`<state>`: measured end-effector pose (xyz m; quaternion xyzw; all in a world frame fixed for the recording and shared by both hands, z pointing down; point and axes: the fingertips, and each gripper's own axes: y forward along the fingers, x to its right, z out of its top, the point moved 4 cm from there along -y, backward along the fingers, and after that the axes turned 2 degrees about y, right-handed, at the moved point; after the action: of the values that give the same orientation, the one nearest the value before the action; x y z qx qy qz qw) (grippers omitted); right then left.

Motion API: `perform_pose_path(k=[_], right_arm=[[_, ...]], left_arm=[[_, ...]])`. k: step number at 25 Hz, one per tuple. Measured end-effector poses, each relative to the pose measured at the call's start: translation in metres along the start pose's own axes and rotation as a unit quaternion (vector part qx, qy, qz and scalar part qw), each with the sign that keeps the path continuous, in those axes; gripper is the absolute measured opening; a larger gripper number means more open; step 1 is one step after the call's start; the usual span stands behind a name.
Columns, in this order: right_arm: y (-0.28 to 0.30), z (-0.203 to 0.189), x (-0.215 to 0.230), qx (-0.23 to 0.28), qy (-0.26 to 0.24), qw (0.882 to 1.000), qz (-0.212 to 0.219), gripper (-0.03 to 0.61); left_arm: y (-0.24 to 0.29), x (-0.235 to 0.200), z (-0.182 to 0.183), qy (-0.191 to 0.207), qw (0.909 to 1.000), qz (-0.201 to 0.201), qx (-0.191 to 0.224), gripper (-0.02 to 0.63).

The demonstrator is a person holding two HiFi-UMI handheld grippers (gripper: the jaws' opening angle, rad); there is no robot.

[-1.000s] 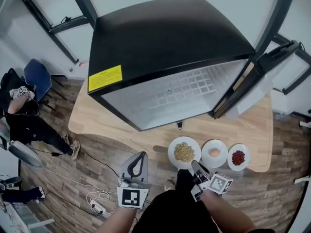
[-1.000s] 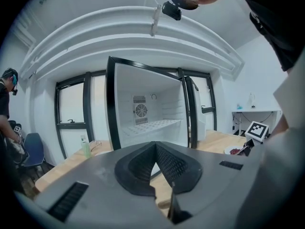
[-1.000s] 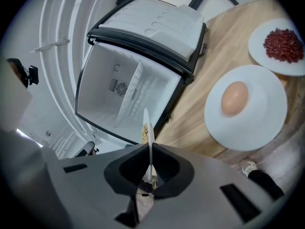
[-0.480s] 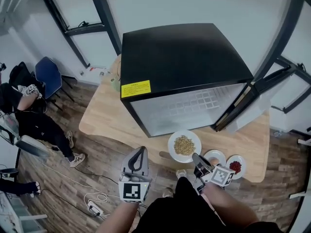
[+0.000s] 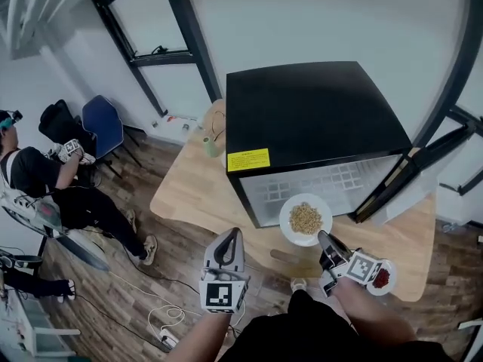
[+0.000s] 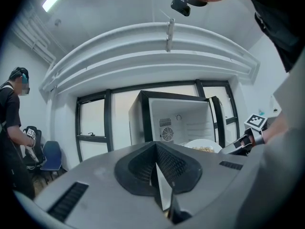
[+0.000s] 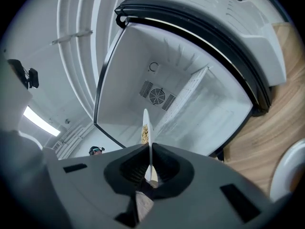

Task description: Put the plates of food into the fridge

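A black fridge (image 5: 317, 119) stands on the wooden table (image 5: 192, 194) with its door (image 5: 396, 191) swung open to the right and its white inside (image 7: 190, 94) bare. My right gripper (image 5: 326, 246) is shut on the near rim of a white plate of yellowish grains (image 5: 306, 219), held in the air just before the fridge opening. In the right gripper view the plate (image 7: 147, 128) shows edge-on between the jaws (image 7: 150, 168). My left gripper (image 5: 226, 251) hangs shut and empty left of the plate, off the table's front edge. A plate of red food (image 5: 382, 277) lies partly hidden behind the right gripper's marker cube.
A person (image 5: 45, 179) sits at the far left beside a blue chair (image 5: 102, 127). Cables and a power strip (image 5: 167, 336) lie on the wood floor. A small green object (image 5: 211, 145) stands on the table left of the fridge. Another plate's rim (image 7: 290, 171) shows low right.
Both grippers have risen. The right one has lifted the plate of grains off the table and carried it up toward the fridge opening. The head view has swung up and left.
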<state>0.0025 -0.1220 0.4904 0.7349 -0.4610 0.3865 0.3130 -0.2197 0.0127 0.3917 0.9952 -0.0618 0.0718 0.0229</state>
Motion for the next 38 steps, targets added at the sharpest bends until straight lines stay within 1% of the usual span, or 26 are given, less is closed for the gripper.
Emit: perform_pose_path(k=[4, 7, 10, 14, 17, 20, 22, 24, 26, 29, 33, 35, 38], right_arm=[[0.027, 0.014, -0.002, -0.011, 0.002, 1.0, 0.004, 0.032], [0.047, 0.025, -0.003, -0.019, -0.01, 1.0, -0.008, 0.034], [0.067, 0.033, -0.008, -0.02, -0.012, 1.0, -0.012, 0.034], [0.087, 0.042, -0.009, -0.023, -0.014, 0.999, -0.027, 0.034], [0.098, 0.049, -0.007, -0.023, -0.029, 0.998, -0.042, 0.034], [0.112, 0.055, -0.008, -0.025, -0.04, 0.998, -0.052, 0.034], [0.122, 0.058, -0.009, -0.03, -0.051, 0.996, -0.061, 0.034], [0.13, 0.063, -0.01, -0.038, -0.07, 0.994, -0.073, 0.034], [0.138, 0.068, -0.011, -0.045, -0.095, 0.991, -0.085, 0.035], [0.149, 0.071, -0.011, -0.063, -0.139, 0.982, -0.11, 0.069], [0.16, 0.07, -0.007, -0.098, -0.204, 0.965, -0.135, 0.112], [0.163, 0.067, -0.004, -0.116, -0.245, 0.951, -0.151, 0.132], [0.161, 0.065, -0.001, -0.129, -0.323, 0.921, -0.175, 0.172]], left_arm=[[0.008, -0.015, 0.007, -0.007, 0.9997, 0.022, 0.003, 0.005], [0.012, -0.026, 0.009, 0.0, 0.9994, 0.035, 0.006, 0.005], [0.016, -0.042, 0.016, 0.007, 0.9984, 0.054, 0.018, 0.005], [0.027, -0.053, 0.026, 0.011, 0.9982, 0.053, 0.024, 0.005], [0.032, -0.057, 0.027, 0.01, 0.9982, 0.057, 0.014, 0.005], [0.035, -0.065, 0.026, 0.016, 0.9981, 0.055, 0.021, 0.005], [0.036, -0.071, 0.028, 0.012, 0.9979, 0.06, 0.021, 0.005], [0.037, -0.073, 0.031, -0.002, 0.9977, 0.064, 0.022, 0.005], [0.038, -0.074, 0.031, -0.003, 0.9977, 0.064, 0.022, 0.005], [0.037, -0.077, 0.03, -0.007, 0.9973, 0.07, 0.02, 0.005], [0.033, -0.079, 0.025, -0.009, 0.9966, 0.081, 0.014, 0.005], [0.03, -0.08, 0.024, -0.008, 0.9963, 0.084, 0.016, 0.005], [0.023, -0.083, 0.025, -0.005, 0.9952, 0.096, 0.014, 0.005]])
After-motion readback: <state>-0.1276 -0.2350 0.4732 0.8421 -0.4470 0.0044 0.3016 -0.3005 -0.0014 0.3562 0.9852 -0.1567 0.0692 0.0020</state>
